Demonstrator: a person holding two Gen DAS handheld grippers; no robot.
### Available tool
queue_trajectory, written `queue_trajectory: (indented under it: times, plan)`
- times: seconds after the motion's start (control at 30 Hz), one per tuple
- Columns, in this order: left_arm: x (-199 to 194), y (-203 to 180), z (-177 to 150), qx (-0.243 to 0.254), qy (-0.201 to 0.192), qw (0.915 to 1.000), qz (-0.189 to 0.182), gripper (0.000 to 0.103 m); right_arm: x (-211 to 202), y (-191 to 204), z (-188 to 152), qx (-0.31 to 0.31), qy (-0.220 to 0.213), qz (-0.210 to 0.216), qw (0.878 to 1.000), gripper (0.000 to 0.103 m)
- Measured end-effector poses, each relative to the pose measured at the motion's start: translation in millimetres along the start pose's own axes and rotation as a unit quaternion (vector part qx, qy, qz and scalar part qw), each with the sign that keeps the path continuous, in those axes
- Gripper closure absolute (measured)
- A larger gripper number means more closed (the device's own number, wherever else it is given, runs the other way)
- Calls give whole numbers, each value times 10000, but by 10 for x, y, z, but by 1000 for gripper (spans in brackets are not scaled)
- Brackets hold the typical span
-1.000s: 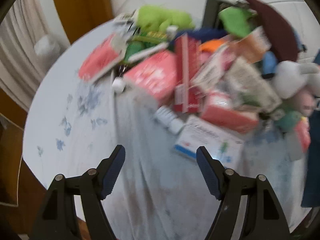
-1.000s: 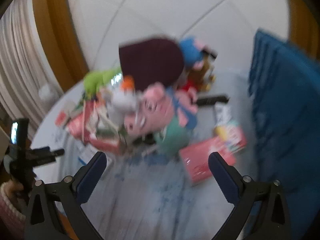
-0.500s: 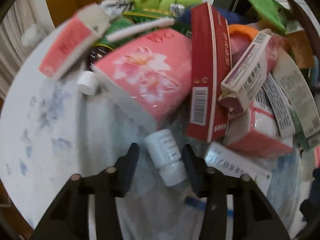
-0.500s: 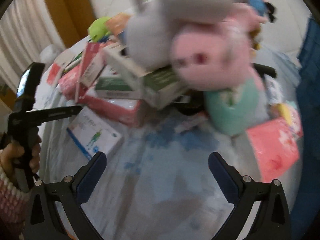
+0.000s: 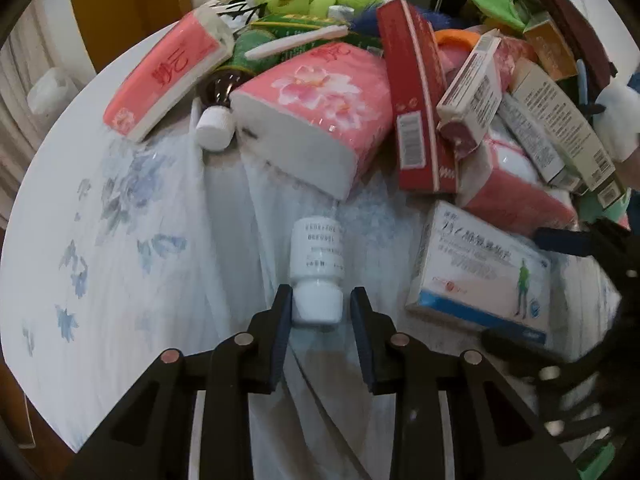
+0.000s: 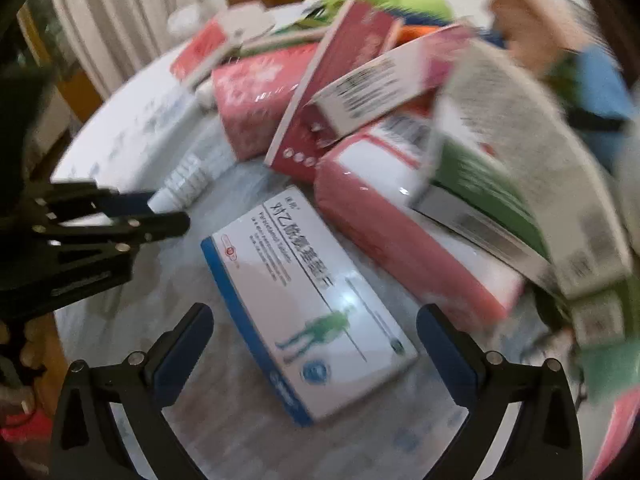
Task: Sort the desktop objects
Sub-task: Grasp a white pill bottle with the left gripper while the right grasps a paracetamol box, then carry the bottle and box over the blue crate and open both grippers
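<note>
We hold the left gripper (image 5: 317,322) steeply down over the tabletop (image 5: 80,184), and its jaws have just been closing; now they pinch the cap end of the white bottle (image 5: 317,258). The bottle lies on its side on the plastic cover, apart from the heap, with its base pointing toward the pink tissue pack (image 5: 316,116). We judge this is why we take it first: it lies free at the edge, so nothing slides when it is lifted. We grip the cap because this end faces us (the label end is nearer to the pile).

The right gripper (image 6: 316,342) hangs above the blue-and-white medicine box (image 6: 308,300) with its jaws spread wide and nothing pressed between them. The box lies flat just beside the bottle, its far corner close to another pink pack (image 6: 408,248). The wide opening seems chosen to fit across the box.

Behind them the boxes lean on each other, the red box (image 5: 416,92) almost upright between the packs, so the pile looks unstable. We think the loose things in front should go first.
</note>
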State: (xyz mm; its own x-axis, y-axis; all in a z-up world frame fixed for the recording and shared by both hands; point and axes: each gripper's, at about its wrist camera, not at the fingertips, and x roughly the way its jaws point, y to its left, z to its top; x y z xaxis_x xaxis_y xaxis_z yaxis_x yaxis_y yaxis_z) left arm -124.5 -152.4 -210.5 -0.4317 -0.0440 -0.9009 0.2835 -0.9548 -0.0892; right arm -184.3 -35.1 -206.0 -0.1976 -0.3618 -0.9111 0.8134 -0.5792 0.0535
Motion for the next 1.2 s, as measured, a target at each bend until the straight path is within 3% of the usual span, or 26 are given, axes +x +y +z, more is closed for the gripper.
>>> queue_trajectory:
  times: [0.17, 0.33, 0.37, 0.47, 0.63, 0.83, 0.9, 1.1, 1.2]
  plan:
    - [91, -77, 122, 113, -23, 9999, -36, 74, 146, 32, 49, -169, 200, 12, 9997, 0]
    - [83, -180, 24, 269, 22, 9996, 88, 75, 205, 80, 50, -138, 345, -186, 9991, 0]
    - [58, -192, -26, 258, 50, 9996, 62, 75, 196, 66, 41, -13, 383, -226, 9990, 8]
    - [-10, -218, -145, 167, 108, 9998, -13, 75, 104, 52, -34, 145, 412, -241, 9988, 15]
    - [-196, -401, -291, 156, 77, 9998, -103, 75, -78, 76, -229, 268, 426, -264, 9984, 22]
    - [-580, -746, -338, 373, -245, 9987, -261, 75, -577, -17, -385, 545, 94, -290, 9980, 22]
    - [-681, -739, -100, 487, -446, 9974, -282, 75, -795, -76, -405, 604, -63, -346, 9976, 22]
    - [-1209, -878, 203, 848, -1102, 9891, -484, 75, -1695, -234, -547, 860, -821, -701, 9904, 22]
    - [-1538, -1164, 220, 1087, -1405, 9818, -670, 75, -2247, -351, -721, 1008, -1309, -982, 9814, 21]
